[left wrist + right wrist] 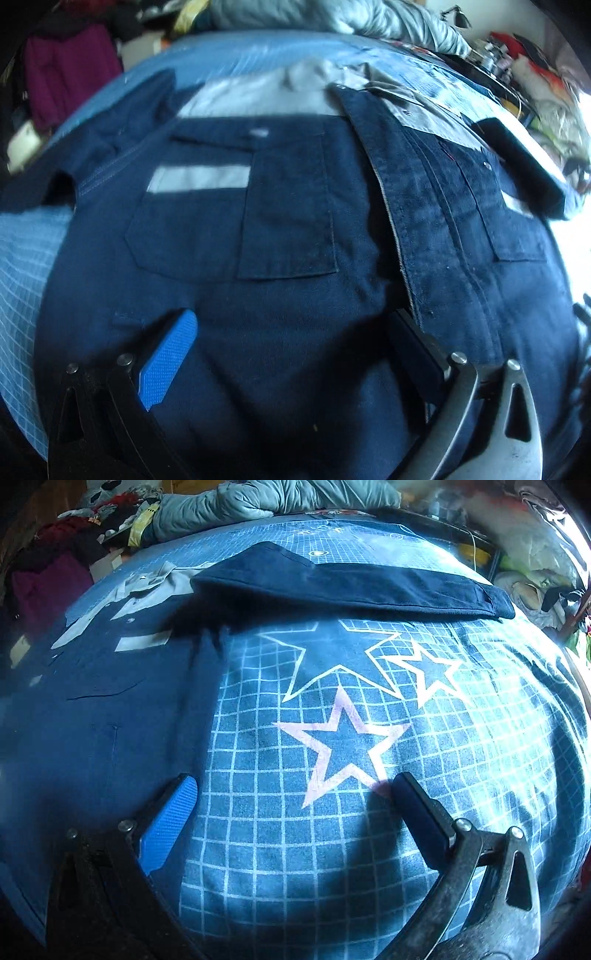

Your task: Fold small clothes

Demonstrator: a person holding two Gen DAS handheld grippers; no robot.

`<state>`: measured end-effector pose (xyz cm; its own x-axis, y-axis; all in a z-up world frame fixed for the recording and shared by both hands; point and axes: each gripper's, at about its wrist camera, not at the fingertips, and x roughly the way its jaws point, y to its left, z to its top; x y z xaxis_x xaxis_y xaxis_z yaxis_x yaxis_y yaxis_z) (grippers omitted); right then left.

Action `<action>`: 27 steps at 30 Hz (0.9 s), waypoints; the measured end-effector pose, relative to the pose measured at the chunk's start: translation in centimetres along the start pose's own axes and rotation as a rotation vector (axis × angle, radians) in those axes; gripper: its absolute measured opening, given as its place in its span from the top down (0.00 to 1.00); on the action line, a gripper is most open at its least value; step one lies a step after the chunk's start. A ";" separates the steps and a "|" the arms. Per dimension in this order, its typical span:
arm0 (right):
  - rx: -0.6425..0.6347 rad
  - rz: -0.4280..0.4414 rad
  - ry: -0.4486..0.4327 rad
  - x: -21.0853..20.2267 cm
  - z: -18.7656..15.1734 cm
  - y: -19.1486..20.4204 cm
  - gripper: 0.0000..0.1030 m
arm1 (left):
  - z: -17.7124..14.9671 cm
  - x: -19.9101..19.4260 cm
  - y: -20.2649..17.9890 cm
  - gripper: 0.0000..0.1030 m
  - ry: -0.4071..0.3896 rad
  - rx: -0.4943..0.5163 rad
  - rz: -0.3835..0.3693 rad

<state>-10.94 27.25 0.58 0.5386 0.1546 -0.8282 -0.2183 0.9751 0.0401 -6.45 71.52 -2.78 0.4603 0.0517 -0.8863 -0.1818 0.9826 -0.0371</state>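
A small navy shirt with grey panels and chest pockets lies spread flat on a blue gridded mat, front placket open. My left gripper hovers open just over its lower front, with nothing between the fingers. In the right wrist view the same navy shirt lies at the left, its sleeve stretched across the far side. My right gripper stands open over the bare mat, beside the shirt's edge, near a pink star print.
A grey puffy jacket lies past the mat's far edge. Piles of clothes, a maroon garment and clutter crowd the left and right sides. Bright light falls on the mat's right side.
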 end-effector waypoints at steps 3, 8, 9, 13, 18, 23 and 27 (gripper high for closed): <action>0.026 -0.012 -0.001 0.6 0.3 -0.2 0.00 | -0.1 -0.1 -0.1 0.00 -0.012 -0.011 -0.015; 0.033 0.001 -0.016 3.0 0.0 -1.3 0.00 | -0.3 0.9 -0.5 0.00 -0.030 -0.012 0.004; 0.032 0.008 -0.032 3.0 -0.3 -1.4 0.00 | -0.2 0.9 -0.5 0.00 -0.033 -0.014 0.007; 0.003 0.047 -0.037 3.0 -1.0 -1.9 0.00 | 0.2 0.9 -1.0 0.00 -0.030 -0.017 0.013; -0.095 0.100 0.025 2.5 -0.8 -2.3 0.00 | 0.8 0.7 -0.4 0.00 -0.032 -0.025 -0.005; -0.057 0.154 -0.020 -0.6 1.8 -5.2 0.00 | 0.6 0.6 -0.3 0.00 -0.035 -0.027 -0.007; 0.188 0.254 -0.151 -2.2 6.9 -13.6 0.00 | 0.6 0.7 -0.3 0.00 -0.035 -0.027 -0.007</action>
<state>-3.57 14.72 5.70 0.6037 0.4047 -0.6869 -0.2152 0.9123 0.3483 -5.56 71.38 -3.09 0.4920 0.0514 -0.8691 -0.2013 0.9779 -0.0561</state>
